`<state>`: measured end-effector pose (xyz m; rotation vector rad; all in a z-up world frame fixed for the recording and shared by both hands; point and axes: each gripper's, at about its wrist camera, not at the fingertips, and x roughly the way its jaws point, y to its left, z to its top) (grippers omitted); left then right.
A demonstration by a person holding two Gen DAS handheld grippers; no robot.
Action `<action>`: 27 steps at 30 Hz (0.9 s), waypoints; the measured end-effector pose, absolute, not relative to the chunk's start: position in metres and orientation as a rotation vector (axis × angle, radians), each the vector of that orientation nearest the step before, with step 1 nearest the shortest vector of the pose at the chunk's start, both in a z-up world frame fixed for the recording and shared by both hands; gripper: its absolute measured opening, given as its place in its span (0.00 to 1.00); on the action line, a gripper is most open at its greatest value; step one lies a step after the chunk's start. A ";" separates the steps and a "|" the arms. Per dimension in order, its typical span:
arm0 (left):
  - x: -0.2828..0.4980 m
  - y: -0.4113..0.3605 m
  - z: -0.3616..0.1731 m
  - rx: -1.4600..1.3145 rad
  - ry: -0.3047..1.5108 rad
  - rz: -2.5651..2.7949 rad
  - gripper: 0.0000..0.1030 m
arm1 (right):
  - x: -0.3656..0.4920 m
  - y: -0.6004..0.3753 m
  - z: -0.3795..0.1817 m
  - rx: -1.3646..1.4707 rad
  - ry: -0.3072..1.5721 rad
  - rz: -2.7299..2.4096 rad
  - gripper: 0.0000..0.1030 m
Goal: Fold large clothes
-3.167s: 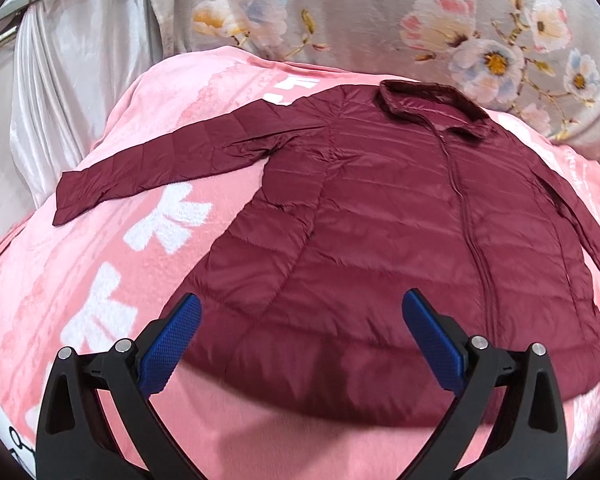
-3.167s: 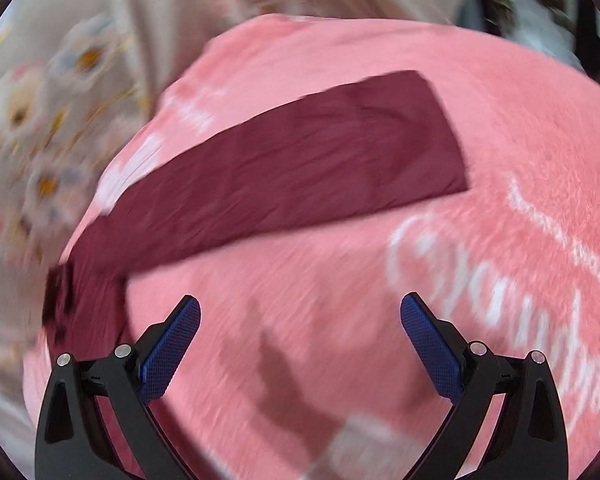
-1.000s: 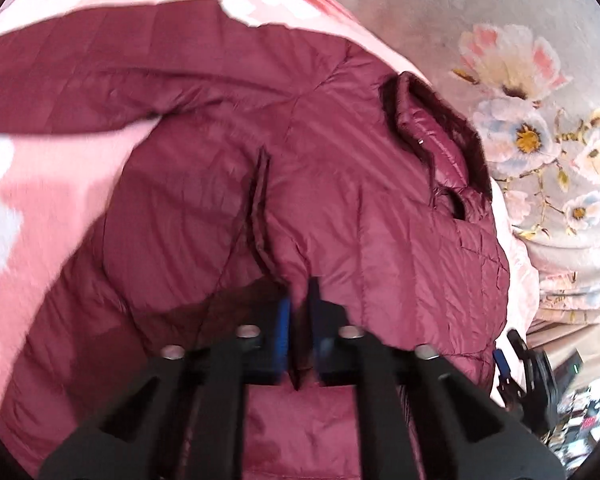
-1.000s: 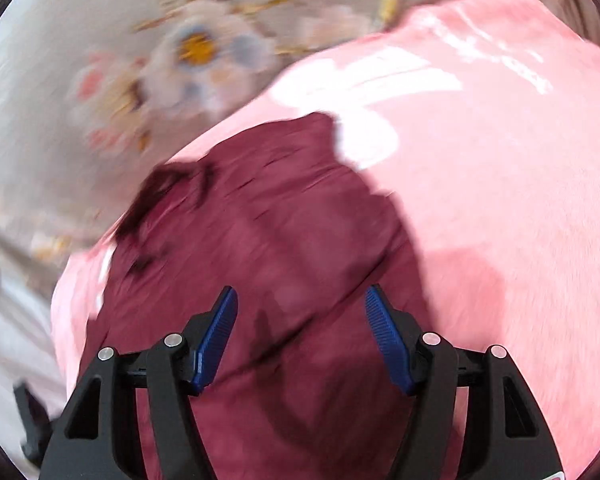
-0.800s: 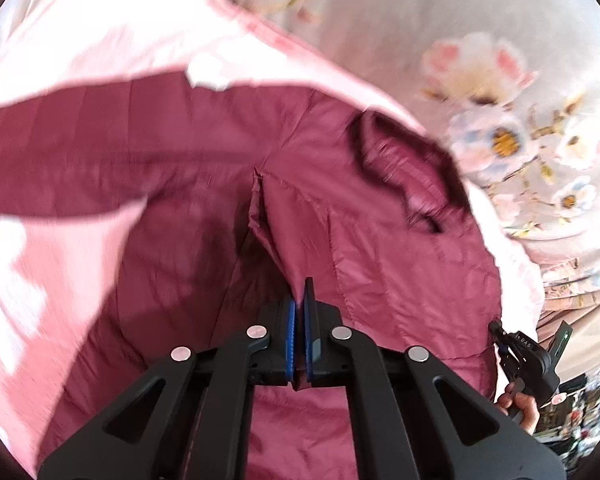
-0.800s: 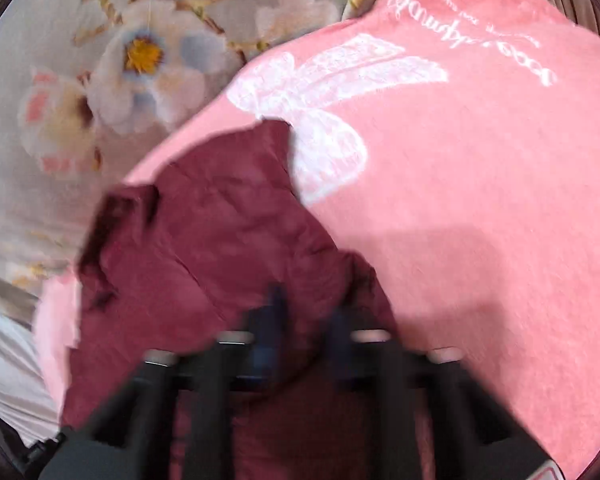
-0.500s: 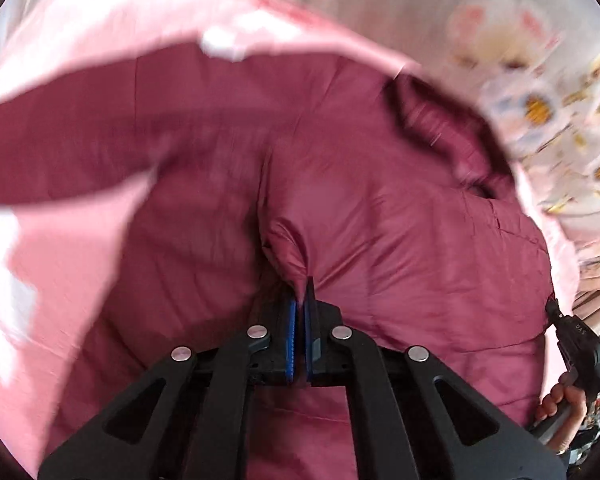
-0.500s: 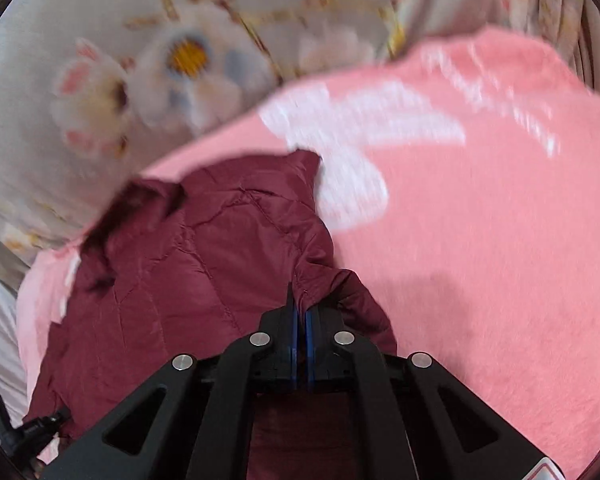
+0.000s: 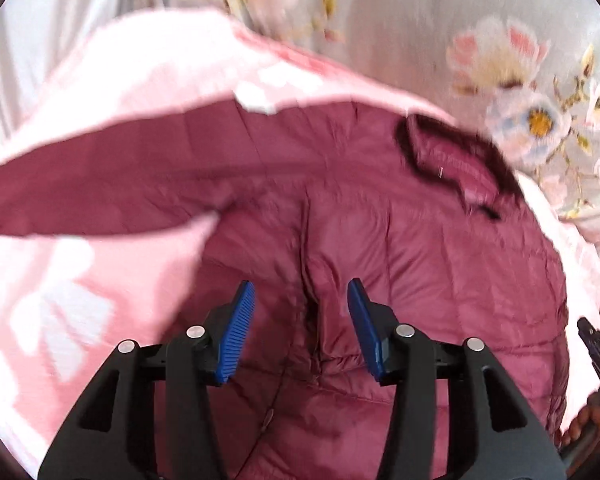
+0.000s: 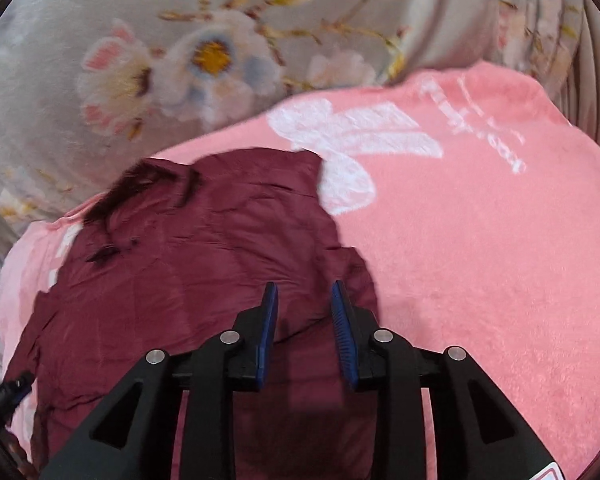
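Quilted fabric of a maroon puffer jacket is filling most of the left wrist view, lying spread on a pink blanket with white markings. Its dark collar is sitting toward the blanket's far edge, close to a grey floral curtain. One sleeve is stretching out flat toward the blanket's left edge. A raised crease is running down the jacket's middle, and the left gripper is hovering over it with its blue-padded fingers standing apart, holding nothing. The picture is somewhat blurred.

From the right wrist view, the jacket is looking rumpled and bunched in soft wrinkles, with its collar lying near the far edge beside the floral curtain. The jacket's right side is folded in over the body, leaving bare pink blanket beyond it toward the right edge. The right gripper is poised above the folded edge, its fingers parted by a narrow gap and gripping no cloth.
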<state>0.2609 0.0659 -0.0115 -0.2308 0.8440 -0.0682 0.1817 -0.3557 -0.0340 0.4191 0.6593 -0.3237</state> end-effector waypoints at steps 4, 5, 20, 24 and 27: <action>0.261 0.044 0.016 -0.293 0.824 -0.202 0.45 | 0.190 -0.305 -0.020 0.312 0.678 -0.195 0.27; 0.262 0.036 0.017 -0.286 0.829 -0.229 0.45 | 0.196 -0.291 -0.020 0.290 0.691 -0.157 0.27; 0.259 -0.040 -0.064 -0.102 0.923 -0.254 0.45 | 0.229 -0.228 -0.085 0.173 0.875 -0.054 0.25; 0.253 -0.046 -0.066 -0.051 0.895 -0.229 0.46 | 0.226 -0.222 -0.087 0.131 0.863 -0.076 0.25; 0.254 -0.046 -0.067 -0.053 0.889 -0.230 0.46 | 0.227 -0.218 -0.087 0.104 0.861 -0.089 0.25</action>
